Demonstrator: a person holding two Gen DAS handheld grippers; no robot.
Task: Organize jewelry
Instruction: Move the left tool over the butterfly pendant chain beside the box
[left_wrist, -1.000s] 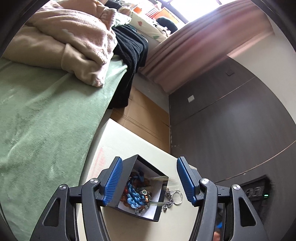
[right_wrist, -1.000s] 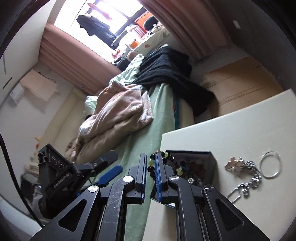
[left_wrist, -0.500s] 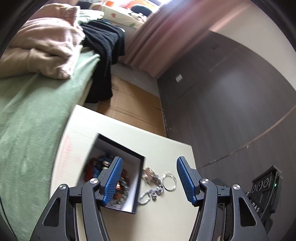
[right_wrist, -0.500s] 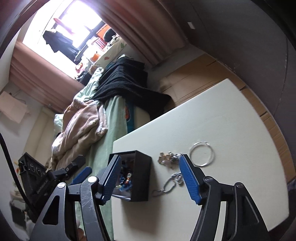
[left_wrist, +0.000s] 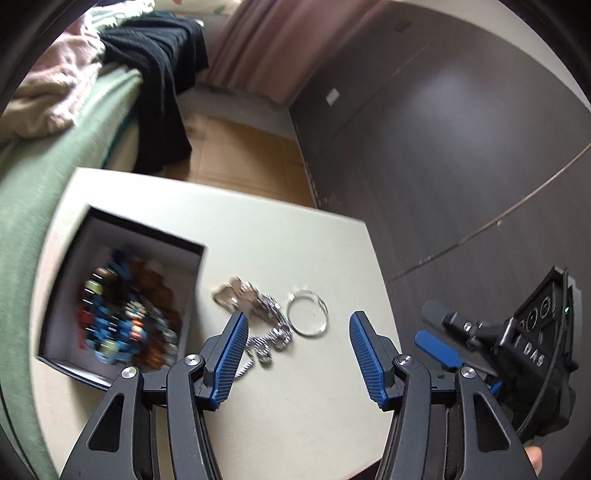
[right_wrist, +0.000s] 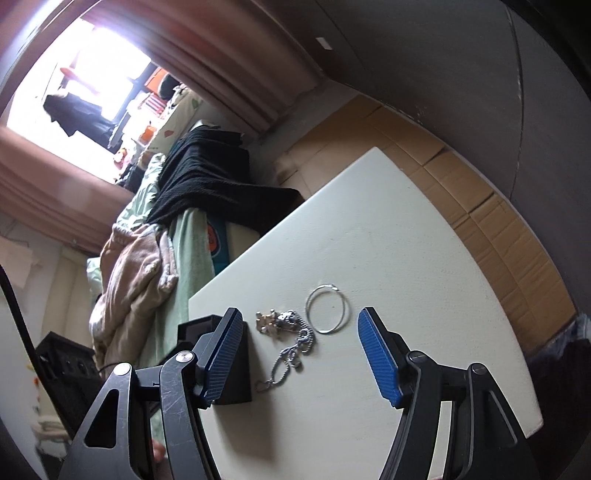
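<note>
My right gripper (right_wrist: 299, 354) was clenched on a string of dark and pale beads a second ago, held up over the black jewelry box (left_wrist: 122, 299); now its jaws are spread wide with nothing between them, and the beads are no longer in view on it — I judge they went into the box, though the left view is too blurred to pick them out among the heap of coloured beads there. My left gripper (left_wrist: 295, 354) is released as well, as it was before, and has swung from over the box to hover above the loose pieces. Just beyond both sets of fingers lie the silver chain (right_wrist: 291, 350) with its pale flower charm (right_wrist: 267, 321), and touching or just beside it the thin silver hoop (right_wrist: 328, 309) — all on the white tabletop (right_wrist: 406, 258), near the box's right wall and toward the near edge. The box sits by the tabletop's left edge, beside the green bedspread (left_wrist: 33, 177). Two pieces are left out, so the chain looks like my next pick. Farther off, black clothing (right_wrist: 207, 184) hangs over the bed.
</note>
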